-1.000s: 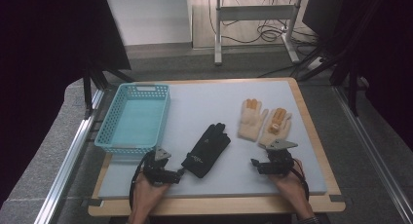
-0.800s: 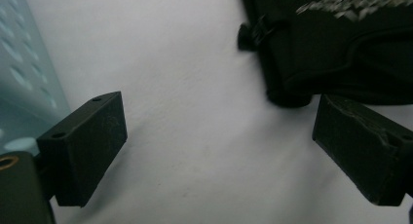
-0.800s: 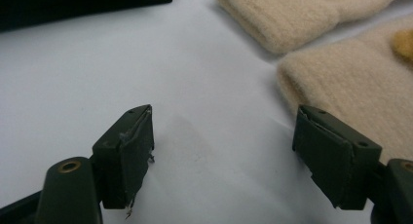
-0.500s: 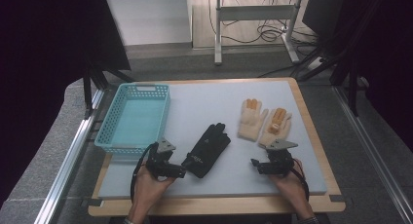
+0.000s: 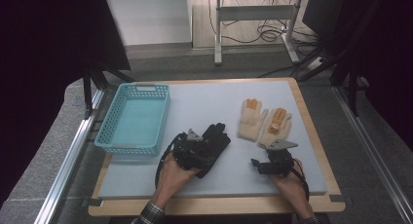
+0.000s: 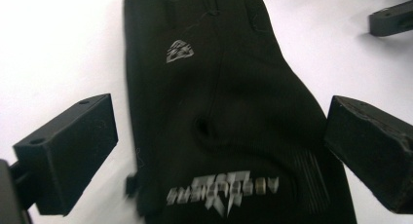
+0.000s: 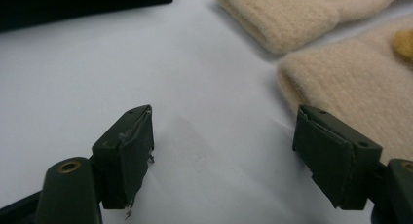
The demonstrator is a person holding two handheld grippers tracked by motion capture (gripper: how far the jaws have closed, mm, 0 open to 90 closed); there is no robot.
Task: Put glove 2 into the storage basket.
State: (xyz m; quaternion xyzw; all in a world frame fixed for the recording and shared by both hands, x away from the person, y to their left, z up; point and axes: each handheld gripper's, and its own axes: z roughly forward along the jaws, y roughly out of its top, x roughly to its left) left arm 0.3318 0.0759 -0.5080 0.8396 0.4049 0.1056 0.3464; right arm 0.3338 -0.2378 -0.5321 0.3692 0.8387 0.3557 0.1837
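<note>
Although the desk [image 5: 204, 95] carries several things, the work in hand centres on the black glove [image 5: 216, 139], which lies flat on the pale mat near the front edge, just right of the blue basket [image 5: 134, 118] and well left of the pair of cream gloves [image 5: 263, 121]. The basket is the largest thing on the mat, an open-weave plastic tray standing empty at the left; the cream gloves lie side by side, fingers pointing away from the person, at the right. The left hand-held gripper [image 5: 195, 153] sits over the cuff end of the black glove, and its own view shows the jaws spread wide, one on each side of the black glove [image 6: 219, 121], with nothing pinched between them yet. The right hand-held gripper [image 5: 272, 163] rests apart on bare mat just in front of the cream gloves [image 7: 341, 73], its jaws likewise wide open and empty. The black glove looks like thin, stretchy fabric with a printed logo, so I judge it light, limp and not fragile: it should fold and droop once lifted rather than hold its shape. A pinch across the cuff, or on a raised fold near the wrist, seems the safest hold, since the cloth lies flat and the jaws must gather some of it from the mat to get a grip.
</note>
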